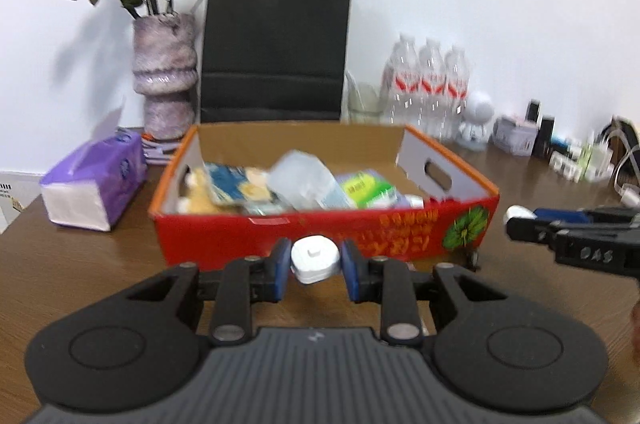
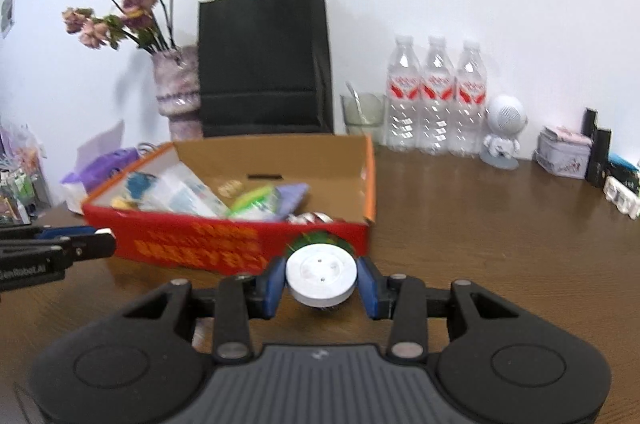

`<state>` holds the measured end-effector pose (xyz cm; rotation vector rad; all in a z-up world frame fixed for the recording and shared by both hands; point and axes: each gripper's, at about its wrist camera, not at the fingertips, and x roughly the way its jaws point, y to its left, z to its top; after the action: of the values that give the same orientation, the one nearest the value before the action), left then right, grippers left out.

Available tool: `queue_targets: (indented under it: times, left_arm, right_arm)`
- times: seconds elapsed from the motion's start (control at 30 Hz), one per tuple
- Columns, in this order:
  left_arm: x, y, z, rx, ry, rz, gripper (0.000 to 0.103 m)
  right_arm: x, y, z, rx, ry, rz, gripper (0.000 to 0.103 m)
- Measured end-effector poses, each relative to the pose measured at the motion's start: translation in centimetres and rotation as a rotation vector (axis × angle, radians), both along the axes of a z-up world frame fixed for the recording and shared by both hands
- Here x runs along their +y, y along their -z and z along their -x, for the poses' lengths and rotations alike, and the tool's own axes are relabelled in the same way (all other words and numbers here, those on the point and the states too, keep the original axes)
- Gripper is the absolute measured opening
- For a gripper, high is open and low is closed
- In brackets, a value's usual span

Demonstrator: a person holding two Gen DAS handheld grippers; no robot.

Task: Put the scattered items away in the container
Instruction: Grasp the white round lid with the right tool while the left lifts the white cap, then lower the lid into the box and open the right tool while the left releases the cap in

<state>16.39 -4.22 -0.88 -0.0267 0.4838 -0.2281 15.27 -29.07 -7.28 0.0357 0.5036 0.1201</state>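
A red cardboard box (image 1: 280, 236) with an orange rim sits on the brown table, holding several packets, a plush toy and a clear bag; the same box (image 2: 224, 244) shows in the right wrist view. My left gripper (image 1: 315, 262) is shut on a small white plug-like block (image 1: 314, 258), held above the table just before the box's front wall. My right gripper (image 2: 322, 280) is shut on a round white disc (image 2: 321, 274), also lifted in front of the box, near its right corner. Each gripper shows in the other's view at the frame edge: right gripper (image 1: 520, 220), left gripper (image 2: 100, 240).
Behind the box stand a vase of dried roses (image 1: 166, 80), a black paper bag (image 1: 276, 44), a glass (image 2: 362, 112) and three water bottles (image 2: 436, 96). A purple tissue pack (image 1: 94, 180) lies left of the box. A white figurine (image 2: 504, 132), a tin and small boxes line the right.
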Motion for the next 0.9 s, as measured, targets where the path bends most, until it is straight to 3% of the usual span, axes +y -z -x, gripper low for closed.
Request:
queue_targets:
  times: [0.23,0.47,0.53,0.73,0.9]
  left_arm:
    - [2.5,-3.6,-1.0,-0.077,-0.035,0.047,0.028]
    - [2.1,-4.6,-5.5,-0.123,-0.074,0.081,0.028]
    - [2.1,-4.2,-7.0,-0.123,-0.095,0.101,0.028]
    - [2.1,-1.8,-11.5,-0.069,-0.129,0.055,0.028]
    - [2.3,-0.4,-12.9,-0.055,-0.134,0.039,0.029]
  right_arm:
    - [3.4,-3.6,-2.1,-0.062,-0.02,-0.012,0.038]
    - [6.0,-5.9,-6.0,-0.119,0.003,-0.029,0.038]
    - [6.3,-5.8,-7.4,-0.125,0.01,-0.048,0.038]
    - [6.6,-3.2,-11.4,-0.05,0.023,-0.02,0.038]
    - [6.1,-1.4,-13.1,0.002,0.033,-0.019,0.038]
